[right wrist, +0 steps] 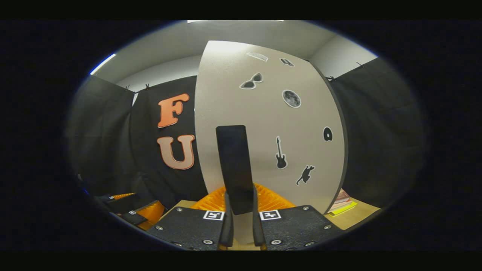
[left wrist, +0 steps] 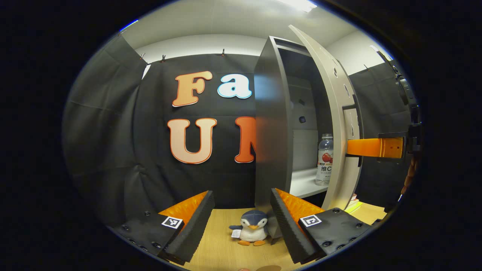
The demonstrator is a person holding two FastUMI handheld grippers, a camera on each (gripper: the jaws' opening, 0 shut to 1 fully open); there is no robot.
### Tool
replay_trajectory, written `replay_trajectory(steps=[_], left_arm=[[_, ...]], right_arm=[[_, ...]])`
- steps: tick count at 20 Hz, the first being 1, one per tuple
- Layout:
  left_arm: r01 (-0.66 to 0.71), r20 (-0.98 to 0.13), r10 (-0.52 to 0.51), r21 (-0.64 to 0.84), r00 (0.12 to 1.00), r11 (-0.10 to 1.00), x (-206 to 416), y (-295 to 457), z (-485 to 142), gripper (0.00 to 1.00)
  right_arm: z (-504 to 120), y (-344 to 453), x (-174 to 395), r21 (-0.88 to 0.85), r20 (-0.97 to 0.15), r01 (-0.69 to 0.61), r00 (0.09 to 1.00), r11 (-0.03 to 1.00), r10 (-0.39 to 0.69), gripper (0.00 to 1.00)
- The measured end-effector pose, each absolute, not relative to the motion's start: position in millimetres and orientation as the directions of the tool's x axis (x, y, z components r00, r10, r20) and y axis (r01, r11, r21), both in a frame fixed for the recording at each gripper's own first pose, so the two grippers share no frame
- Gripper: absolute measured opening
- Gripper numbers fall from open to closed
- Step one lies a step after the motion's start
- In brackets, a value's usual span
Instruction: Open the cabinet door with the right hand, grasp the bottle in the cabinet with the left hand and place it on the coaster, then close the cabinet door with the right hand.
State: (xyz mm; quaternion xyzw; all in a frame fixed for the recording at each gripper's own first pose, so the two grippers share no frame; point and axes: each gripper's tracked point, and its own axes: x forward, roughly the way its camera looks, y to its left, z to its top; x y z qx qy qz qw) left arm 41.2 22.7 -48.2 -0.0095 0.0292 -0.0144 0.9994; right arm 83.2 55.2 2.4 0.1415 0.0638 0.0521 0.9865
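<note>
A tall grey cabinet (left wrist: 272,128) stands on the wooden table with its door (left wrist: 343,113) swung partly open. On the inner shelf stands a clear bottle (left wrist: 325,160) with a red-and-white label, upright. My left gripper (left wrist: 243,222) hangs open low over the table, well short of the cabinet, nothing between its fingers. In the right gripper view, my right gripper (right wrist: 241,222) is shut on the black door handle (right wrist: 235,169) of the sticker-covered door (right wrist: 271,124). Its orange finger (left wrist: 372,147) reaches to the door's outer face in the left gripper view. A brown round edge (left wrist: 269,268) at the bottom may be the coaster.
A small penguin plush (left wrist: 251,227) sits on the table (left wrist: 222,241) between my left fingers and the cabinet's foot. Stacked books (right wrist: 340,201) lie on the table to the right of the door. The left gripper (right wrist: 131,212) shows low at the left of the right gripper view.
</note>
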Motion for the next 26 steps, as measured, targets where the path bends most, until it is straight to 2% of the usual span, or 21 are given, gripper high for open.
replay_trajectory(steps=[6, 14, 15, 22, 26], left_arm=[[0.077, -0.032, -0.077, -0.011, 0.997, 0.997, 60, -16, -41, 0.98], [0.169, 0.001, -0.169, -0.026, 0.986, 0.985, 81, -71, -31, 0.98], [0.175, 0.002, -0.175, -0.027, 0.985, 0.984, 82, -74, -31, 0.98], [0.246, 0.024, -0.245, -0.052, 0.969, 0.968, 86, -114, -20, 0.98], [0.284, 0.034, -0.282, -0.054, 0.959, 0.957, 79, -139, -17, 0.97]], right_arm=[[0, 35, 55, 0.294, -0.095, -0.132, 0.982, 0.947, 0.166, 0.19], [-4, 22, 45, 0.336, -0.082, -0.172, 0.974, 0.926, 0.211, 0.21], [-3, 21, 44, 0.333, -0.083, -0.174, 0.974, 0.927, 0.212, 0.19], [-8, 2, 29, 0.410, -0.120, -0.164, 0.965, 0.897, 0.232, 0.28], [-10, -22, 16, 0.376, -0.147, -0.098, 0.976, 0.922, 0.163, 0.33]])
